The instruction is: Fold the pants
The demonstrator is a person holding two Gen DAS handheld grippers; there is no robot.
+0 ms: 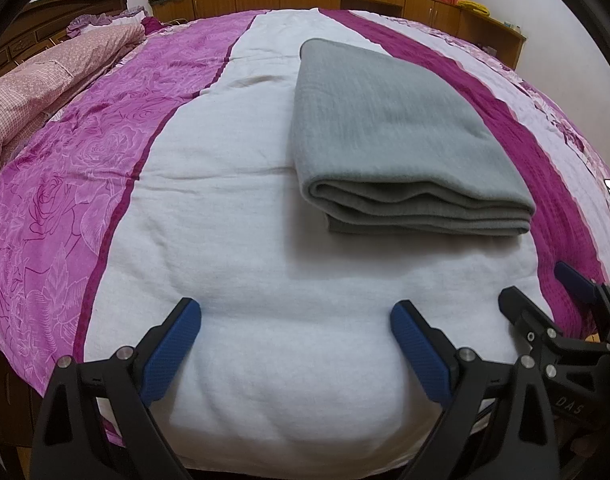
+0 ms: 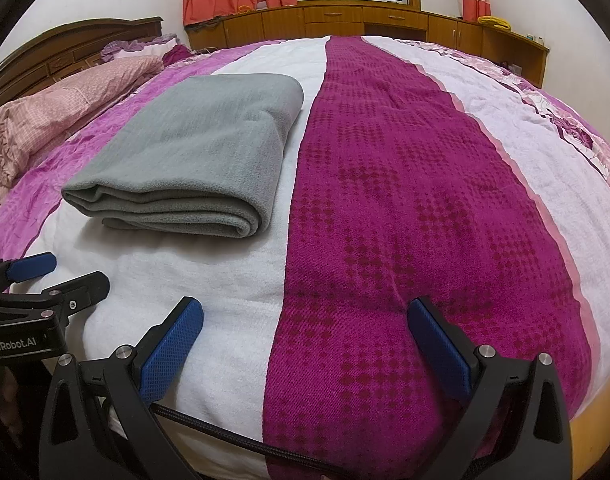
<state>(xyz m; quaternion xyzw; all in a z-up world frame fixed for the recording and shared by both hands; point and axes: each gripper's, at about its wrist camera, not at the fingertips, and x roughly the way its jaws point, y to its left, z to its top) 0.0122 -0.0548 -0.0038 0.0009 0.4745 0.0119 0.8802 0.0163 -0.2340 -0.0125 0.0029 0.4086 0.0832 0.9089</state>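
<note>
Two grippers were noted, both empty. Left gripper (image 1: 296, 322) was held with its blue pads (image 1: 171, 354) spread wide, nothing between them; right gripper (image 2: 305, 320) likewise, jaws apart over the bedspread (image 2: 405, 200). One pair of grey pants (image 1: 389, 128) was counted, already folded into a thick stack of several layers on the white stripe of the bedspread, well beyond both sets of fingers, ahead of the left gripper and left of the right. Fabric was judged soft, fleecy, light and limp, not slippery; layers would likely slide apart if lifted by one edge. A hold at the near rounded fold, pinching all layers together, was judged best. One pink quilt (image 2: 57, 116) was logged beyond the pants, towards the headboard.
</note>
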